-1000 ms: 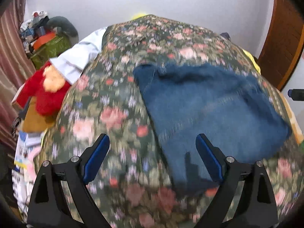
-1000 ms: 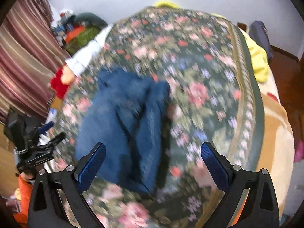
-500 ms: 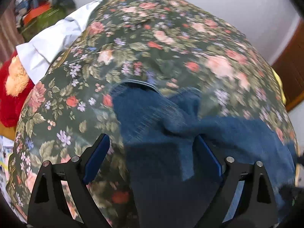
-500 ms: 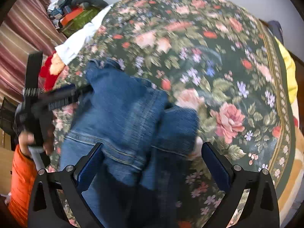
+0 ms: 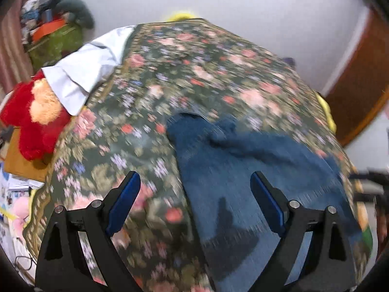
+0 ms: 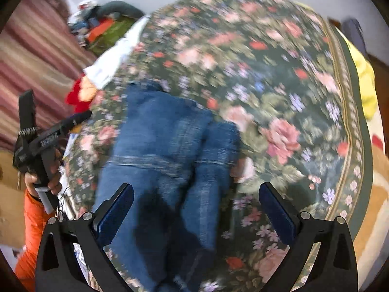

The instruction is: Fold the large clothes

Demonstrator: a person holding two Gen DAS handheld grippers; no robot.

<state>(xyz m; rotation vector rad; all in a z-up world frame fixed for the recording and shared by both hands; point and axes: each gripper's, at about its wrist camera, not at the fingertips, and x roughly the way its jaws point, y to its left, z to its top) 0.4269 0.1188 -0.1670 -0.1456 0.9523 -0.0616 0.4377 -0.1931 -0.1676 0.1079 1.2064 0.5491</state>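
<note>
A pair of blue jeans (image 5: 243,177) lies folded on a floral bedspread (image 5: 194,73), both frames blurred. In the left wrist view my left gripper (image 5: 195,196) hangs open above the jeans' left edge, nothing between its blue pads. The right wrist view shows the jeans (image 6: 165,150) lying lengthwise, legs doubled side by side. My right gripper (image 6: 196,203) stands open over their near end, holding nothing. The left gripper's body (image 6: 36,138) appears at the left edge of that view, held by a hand with an orange sleeve.
A white cloth (image 5: 82,70) and a red plush toy (image 5: 34,121) lie at the bed's left edge. A green bag with clutter (image 5: 53,36) stands in the far left corner. A yellow item (image 6: 364,77) lies on the bed's right side. A wooden door (image 5: 359,80) is on the right.
Both grippers have pulled back from the jeans after coming in low over them half a second ago. The jeans lie in the same folded shape. Both stayed open.
</note>
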